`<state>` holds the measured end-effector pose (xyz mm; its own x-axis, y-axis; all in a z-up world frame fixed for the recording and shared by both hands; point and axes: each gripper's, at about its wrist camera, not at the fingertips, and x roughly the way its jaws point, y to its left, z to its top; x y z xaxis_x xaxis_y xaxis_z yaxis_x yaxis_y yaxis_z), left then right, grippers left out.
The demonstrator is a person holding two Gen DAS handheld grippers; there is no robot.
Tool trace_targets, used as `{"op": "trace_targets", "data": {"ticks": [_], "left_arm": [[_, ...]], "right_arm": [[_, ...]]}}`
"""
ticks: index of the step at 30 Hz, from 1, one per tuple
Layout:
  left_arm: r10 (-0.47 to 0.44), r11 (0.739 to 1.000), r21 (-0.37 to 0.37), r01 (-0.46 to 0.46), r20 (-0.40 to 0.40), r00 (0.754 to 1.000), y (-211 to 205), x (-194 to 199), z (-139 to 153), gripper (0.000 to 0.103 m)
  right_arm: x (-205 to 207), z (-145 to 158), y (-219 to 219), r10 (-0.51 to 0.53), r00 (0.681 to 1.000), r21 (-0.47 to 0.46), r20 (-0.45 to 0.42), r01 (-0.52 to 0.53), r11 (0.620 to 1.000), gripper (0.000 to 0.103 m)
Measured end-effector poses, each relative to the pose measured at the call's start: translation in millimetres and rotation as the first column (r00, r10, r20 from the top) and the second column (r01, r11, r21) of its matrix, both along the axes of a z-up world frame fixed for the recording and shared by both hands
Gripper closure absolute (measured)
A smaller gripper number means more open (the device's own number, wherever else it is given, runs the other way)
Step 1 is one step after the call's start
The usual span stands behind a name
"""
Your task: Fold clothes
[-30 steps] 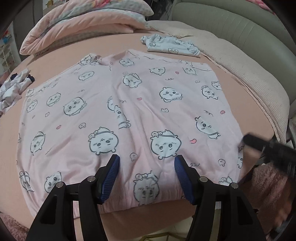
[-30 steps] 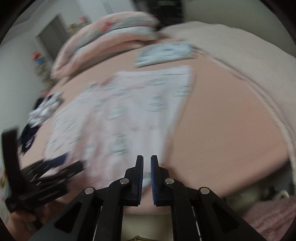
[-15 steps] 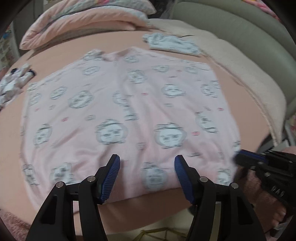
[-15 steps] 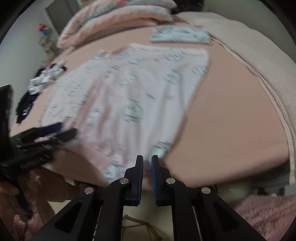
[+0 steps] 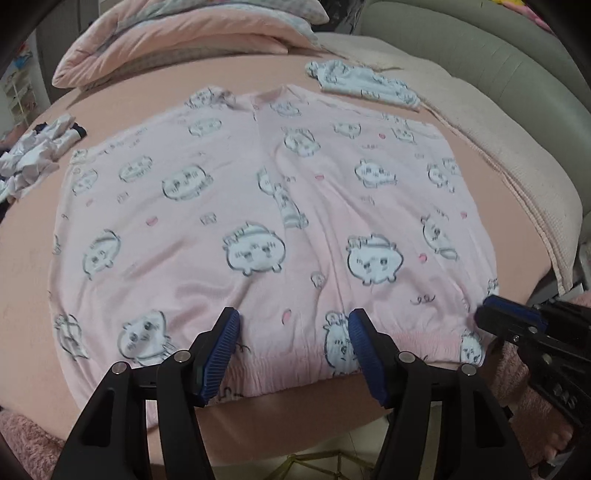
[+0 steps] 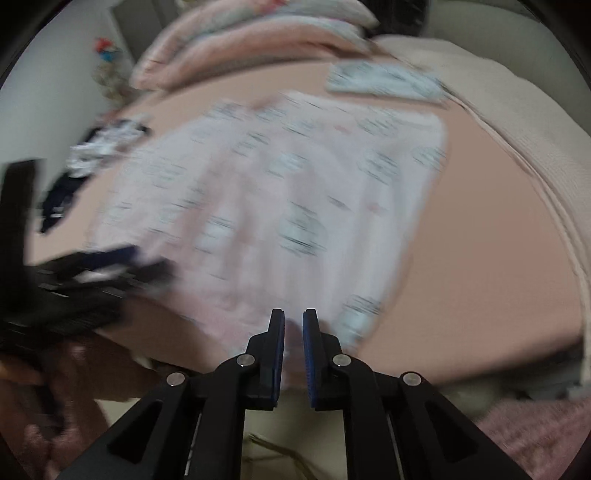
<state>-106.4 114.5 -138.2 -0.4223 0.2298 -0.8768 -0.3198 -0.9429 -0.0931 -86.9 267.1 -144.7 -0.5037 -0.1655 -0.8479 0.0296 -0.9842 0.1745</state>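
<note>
Pink pajama shorts (image 5: 266, 221) printed with white cartoon animals lie spread flat on the pink bed, waistband at the near edge. My left gripper (image 5: 293, 325) is open, its blue pads just above the waistband middle, holding nothing. My right gripper (image 6: 293, 325) is nearly shut with a narrow gap, over the near right corner of the shorts (image 6: 295, 206); that view is blurred. The right gripper also shows in the left wrist view (image 5: 517, 325) by the waistband's right end. The left gripper shows at the left of the right wrist view (image 6: 92, 273).
A folded white printed garment (image 5: 365, 86) lies at the far right. A heap of white and dark clothes (image 5: 33, 155) sits at the left. A folded pink duvet (image 5: 177, 33) lies at the back. A beige blanket (image 5: 509, 147) and grey headboard (image 5: 480, 40) run along the right. The bed edge is just below the waistband.
The left gripper has come closer over the waistband. The right gripper has moved in to the near right corner of the shorts and its jaws have parted slightly.
</note>
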Motion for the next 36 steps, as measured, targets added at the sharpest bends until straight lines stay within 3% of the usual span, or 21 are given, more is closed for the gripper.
{"op": "trace_targets", "data": {"ticks": [4,6,7,9,13,16,18,21,26,29,36], "left_arm": [[-0.008,1.000,-0.008,0.009,0.039,0.999,-1.3,-0.4,0.0,0.043],[0.023,0.998,0.060,-0.028,0.087,0.996,-9.4,-5.6,11.0,0.043],[0.022,0.997,0.075,-0.028,0.074,0.997,-8.7,-8.1,17.5,0.043],[0.022,0.994,0.105,-0.026,0.047,0.999,-7.1,-13.0,30.4,0.043],[-0.055,0.995,0.081,0.052,0.030,0.998,20.1,-26.2,35.4,0.043],[-0.102,0.992,0.077,0.100,0.022,0.995,34.3,-35.7,33.5,0.043],[-0.119,0.992,0.040,0.119,0.020,0.993,46.2,-45.4,28.1,0.043],[-0.127,0.991,0.042,0.126,0.016,0.992,52.7,-54.4,24.6,0.043],[-0.121,0.992,0.030,0.120,0.035,0.992,62.2,-75.2,9.4,0.043],[-0.105,0.994,0.036,0.104,0.048,0.993,63.5,-77.5,1.5,0.043],[-0.091,0.994,0.063,0.088,0.040,0.995,57.1,-73.9,6.1,0.043]], "right_arm": [[-0.3,-18.9,-14.7,0.015,0.995,0.088,0.096,-0.024,0.996,0.092],[-0.2,-10.8,-0.8,-0.047,0.988,0.025,0.145,0.044,0.999,0.090],[-0.7,-3.2,8.5,-0.083,0.983,-0.019,0.162,0.087,0.996,0.089],[-2.8,18.1,25.2,-0.111,0.988,-0.036,0.108,0.116,0.993,0.089],[-29.2,43.3,76.4,-0.190,0.980,0.003,0.055,0.191,0.982,0.088],[-64.2,27.4,119.4,-0.213,0.972,-0.026,0.102,0.217,0.976,0.088],[-86.0,14.5,128.6,-0.202,0.969,-0.047,0.143,0.211,0.976,0.088],[-98.2,-10.7,125.0,-0.161,0.968,-0.096,0.193,0.182,0.979,0.088],[-99.2,-30.0,116.2,-0.175,0.971,-0.157,0.164,0.201,0.967,0.084],[-102.6,-30.3,109.2,-0.160,0.979,-0.115,0.126,0.175,0.978,0.100],[-96.4,-26.7,105.6,-0.173,0.979,-0.084,0.107,0.182,0.980,0.101]]}}
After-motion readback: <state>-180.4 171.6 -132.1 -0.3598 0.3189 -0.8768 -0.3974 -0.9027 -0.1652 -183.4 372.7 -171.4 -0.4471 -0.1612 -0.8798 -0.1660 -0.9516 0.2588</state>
